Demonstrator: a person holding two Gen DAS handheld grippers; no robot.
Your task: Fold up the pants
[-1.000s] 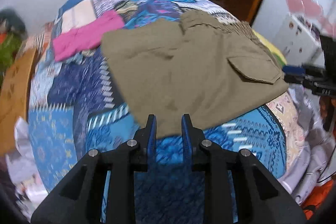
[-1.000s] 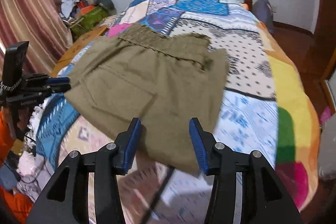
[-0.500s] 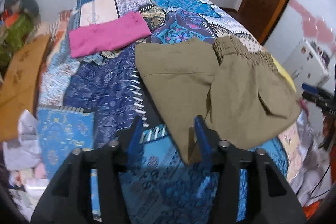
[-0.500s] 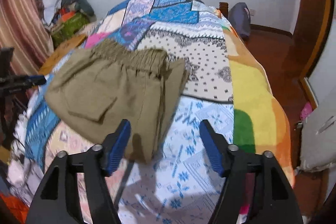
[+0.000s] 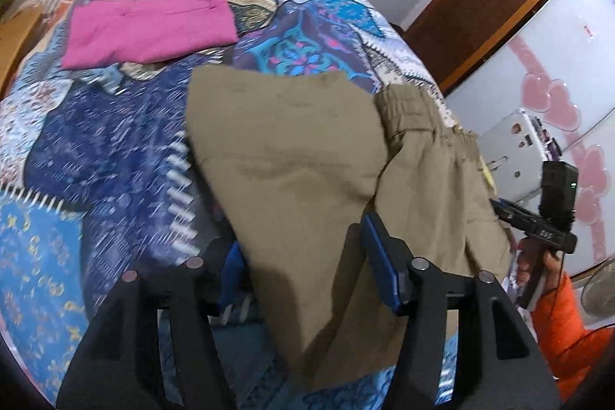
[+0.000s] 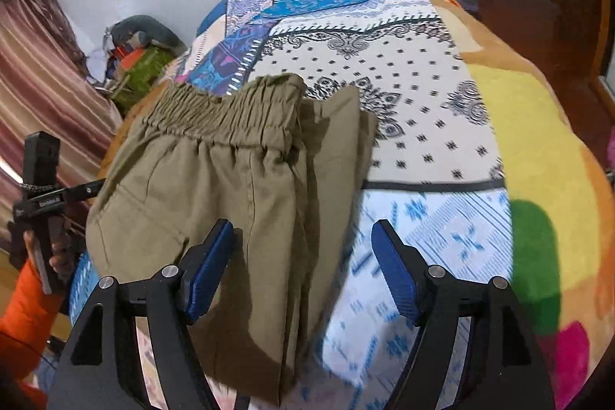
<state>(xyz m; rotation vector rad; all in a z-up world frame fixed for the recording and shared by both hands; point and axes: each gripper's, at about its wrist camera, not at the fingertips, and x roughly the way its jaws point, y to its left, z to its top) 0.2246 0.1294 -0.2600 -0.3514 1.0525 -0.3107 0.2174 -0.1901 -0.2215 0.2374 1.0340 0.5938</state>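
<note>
On the bed (image 6: 434,95), near its foot edge, your olive pants (image 6: 238,187) lie folded into a narrow stack. Their long axis runs from the foot of the bed toward the head, with the elastic waistband (image 6: 226,110) at the far end, pointing to the headboard wall. Seen from your left wrist, the pants (image 5: 307,171) show a flat folded panel on the left and the gathered waistband (image 5: 419,114) on the right, that side reaching the bed's edge.

Your right gripper (image 6: 303,260) is spread wide and grips nothing; its left finger hangs over the near part of the pants, its right finger over the bare quilt beside them. Whether either pad touches the cloth cannot be told.

Your left gripper (image 5: 303,268) is also wide open, holding nothing. The near end of the pants sits between its fingers, with the left finger partly hidden behind the cloth.

A folded pink garment (image 5: 150,29) lies well apart, toward the bed's far left corner.
</note>
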